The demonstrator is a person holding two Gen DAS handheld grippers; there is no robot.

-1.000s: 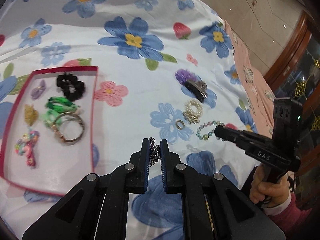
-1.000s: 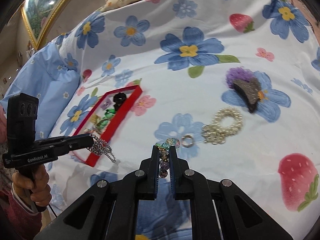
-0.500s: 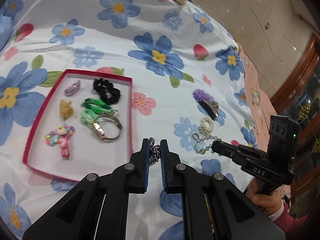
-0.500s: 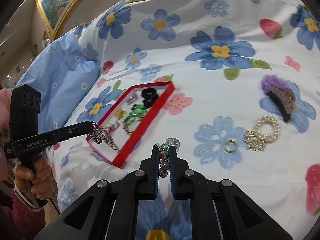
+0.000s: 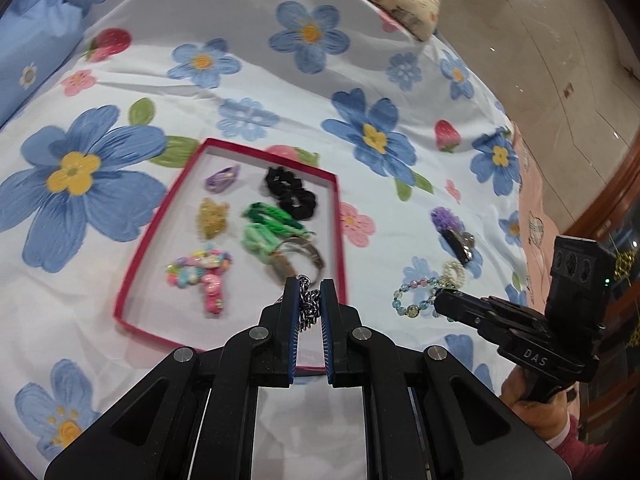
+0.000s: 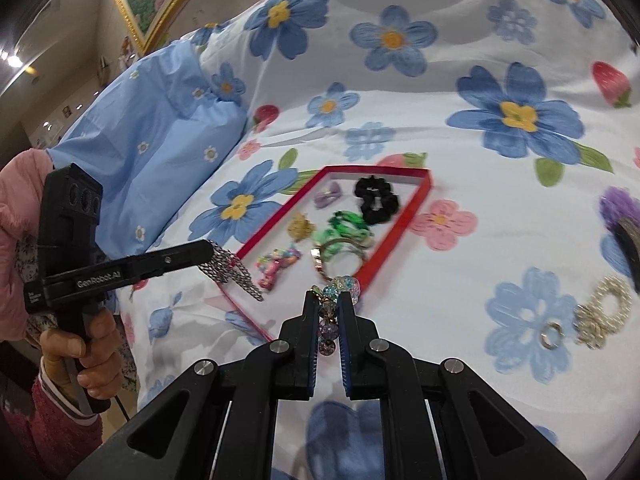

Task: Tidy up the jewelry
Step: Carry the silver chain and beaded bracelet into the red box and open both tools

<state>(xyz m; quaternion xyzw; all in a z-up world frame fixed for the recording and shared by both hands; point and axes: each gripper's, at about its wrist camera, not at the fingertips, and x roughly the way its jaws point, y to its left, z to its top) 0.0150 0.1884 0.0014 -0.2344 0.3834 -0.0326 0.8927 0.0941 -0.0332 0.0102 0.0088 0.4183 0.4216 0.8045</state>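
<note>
My left gripper [image 5: 310, 283] is shut on a silver chain [image 5: 307, 309] and hovers over the near right corner of the red tray [image 5: 338, 216]. In the right wrist view the left gripper [image 6: 206, 251] shows at the tray's left edge with the chain [image 6: 232, 272] dangling. My right gripper [image 6: 328, 297] is shut on a pastel bead bracelet [image 6: 342, 285], just short of the tray's [image 6: 412, 216] near rim. From the left wrist view, the right gripper [image 5: 439, 303] sits right of the tray with the bracelet [image 5: 412, 300] hanging.
The tray holds a black scrunchie [image 5: 290, 192], green bands [image 5: 272, 220], a metal bangle [image 5: 304, 256], a colourful bead piece [image 5: 200, 272] and small clips. On the flowered sheet to the right lie a pearl bracelet [image 6: 608, 308], a ring [image 6: 552, 336] and a purple hair claw [image 6: 624, 220].
Both grippers have swept left across the bed toward the red tray, each still gripping its piece. The loose pearl bracelet and ring now lie further right in view.
</note>
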